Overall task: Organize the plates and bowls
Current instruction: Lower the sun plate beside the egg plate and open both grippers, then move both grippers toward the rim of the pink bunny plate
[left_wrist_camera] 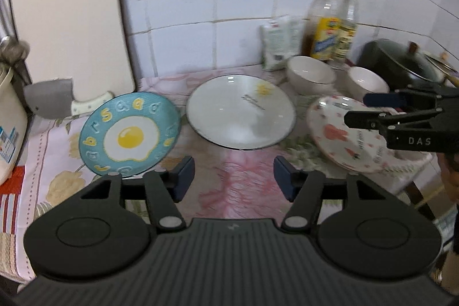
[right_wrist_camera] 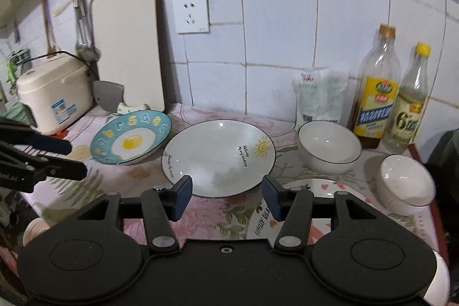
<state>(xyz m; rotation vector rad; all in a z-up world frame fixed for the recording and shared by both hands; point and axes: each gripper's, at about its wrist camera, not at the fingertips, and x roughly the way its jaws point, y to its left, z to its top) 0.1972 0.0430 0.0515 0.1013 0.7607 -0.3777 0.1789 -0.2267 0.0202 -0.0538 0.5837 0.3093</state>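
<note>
Plates (right_wrist_camera: 219,157), bowls (right_wrist_camera: 329,146) on counter (left_wrist_camera: 235,179): glazed ceramic, stiff, slippery, breakable; pinch at rim. Left gripper (left_wrist_camera: 233,181), right gripper (right_wrist_camera: 228,198) half open, empty.

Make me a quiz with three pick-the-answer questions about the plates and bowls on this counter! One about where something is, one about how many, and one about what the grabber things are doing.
1. Where is the egg plate?
A. left of the big white plate
B. inside a bowl
C. on the rice cooker

2. How many white bowls are on the counter?
A. one
B. two
C. four

3. What is the left hand-held gripper holding?
A. a bowl
B. a bottle
C. nothing

Answers:
1. A: it sits beside the white sun plate, toward the rice cooker.
2. B: one bowl stands by the bottles and a second bowl sits to its right.
3. C: its jaws stand apart with only tablecloth between them; the right hand-held gripper is empty too.
</note>
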